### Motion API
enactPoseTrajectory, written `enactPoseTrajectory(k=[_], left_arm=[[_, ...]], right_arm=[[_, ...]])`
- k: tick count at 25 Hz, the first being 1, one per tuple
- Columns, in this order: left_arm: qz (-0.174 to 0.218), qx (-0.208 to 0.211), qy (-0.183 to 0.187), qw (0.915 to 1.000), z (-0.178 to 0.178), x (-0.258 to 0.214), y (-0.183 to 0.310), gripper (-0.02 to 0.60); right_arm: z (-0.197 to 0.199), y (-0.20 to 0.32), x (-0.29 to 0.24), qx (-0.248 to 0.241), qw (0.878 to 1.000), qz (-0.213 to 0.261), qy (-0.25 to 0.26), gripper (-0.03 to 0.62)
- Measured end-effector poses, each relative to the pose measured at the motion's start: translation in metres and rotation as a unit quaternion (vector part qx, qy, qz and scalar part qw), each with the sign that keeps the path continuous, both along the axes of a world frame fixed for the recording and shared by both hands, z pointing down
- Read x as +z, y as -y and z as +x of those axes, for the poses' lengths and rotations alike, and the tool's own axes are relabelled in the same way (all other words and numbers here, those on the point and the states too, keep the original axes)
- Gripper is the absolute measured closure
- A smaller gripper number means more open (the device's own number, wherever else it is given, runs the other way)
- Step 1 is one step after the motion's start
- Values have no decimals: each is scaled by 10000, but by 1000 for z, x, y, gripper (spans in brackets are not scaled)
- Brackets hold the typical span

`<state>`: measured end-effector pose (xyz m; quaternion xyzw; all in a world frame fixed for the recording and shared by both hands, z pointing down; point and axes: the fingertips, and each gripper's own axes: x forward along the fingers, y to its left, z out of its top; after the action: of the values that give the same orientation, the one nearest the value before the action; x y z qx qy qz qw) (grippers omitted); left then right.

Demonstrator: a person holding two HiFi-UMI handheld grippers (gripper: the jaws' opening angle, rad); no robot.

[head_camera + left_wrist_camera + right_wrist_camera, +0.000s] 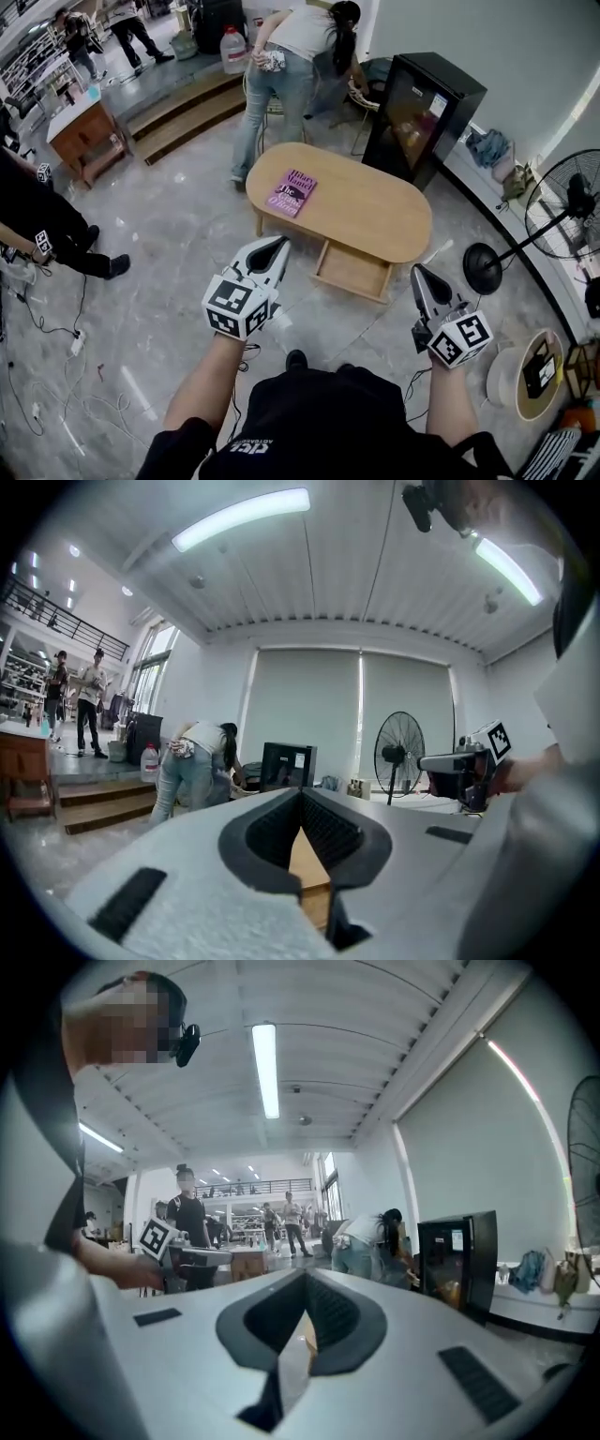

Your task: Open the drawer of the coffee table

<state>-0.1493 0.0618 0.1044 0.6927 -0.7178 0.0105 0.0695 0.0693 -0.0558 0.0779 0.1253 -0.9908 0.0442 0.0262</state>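
Oval light-wood desk [375, 211] stands mid-floor. Its shallow wooden drawer [353, 272] is pulled out on the near side, open, wood bottom showing. A pink-purple paperback book [292, 193] lies flat on the desk top near the left end. Person's left gripper [278, 242] is held up in front of the desk's near left edge, left of the drawer and apart from it. Its fingers [337, 832] are pressed together with nothing between them (only desk wood shows past the tips). The right gripper [417, 269] is just right of the drawer, not touching it, fingers likewise closed tight on nothing. A black glass-door mini fridge [422, 112] is behind the desk's right end, and a black pedestal fan [567, 202] is further right. A person in jeans [281, 66] bends over behind the desk.
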Motion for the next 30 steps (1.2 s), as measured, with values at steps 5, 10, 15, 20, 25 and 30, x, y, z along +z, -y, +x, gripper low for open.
enactPoseTrajectory(k=[5, 10, 15, 20, 25, 30], left_arm=[[-88, -76, 52, 9999, -12, -3, 6, 580], [-175, -138, 217, 9995, -2, -9, 11, 580], [-214, -426, 424, 9980, 12, -9, 19, 580], [-342, -537, 201, 9978, 17, 2, 38, 580], [-385, -508, 267, 9976, 19, -5, 53, 580], [-436, -438, 338, 9975, 27, -10, 62, 580]], right_arm=[[-13, 5, -25, -25, 9998, 189, 86, 591], [-16, 15, -31, -144, 9994, 277, 153, 591], [-8, 40, -26, -88, 9998, 104, 119, 591], [5, 68, -24, -19, 9997, -15, 242, 591], [13, 79, -29, -17, 9995, 46, 323, 591], [20, 80, -26, -52, 9995, 86, 311, 591]])
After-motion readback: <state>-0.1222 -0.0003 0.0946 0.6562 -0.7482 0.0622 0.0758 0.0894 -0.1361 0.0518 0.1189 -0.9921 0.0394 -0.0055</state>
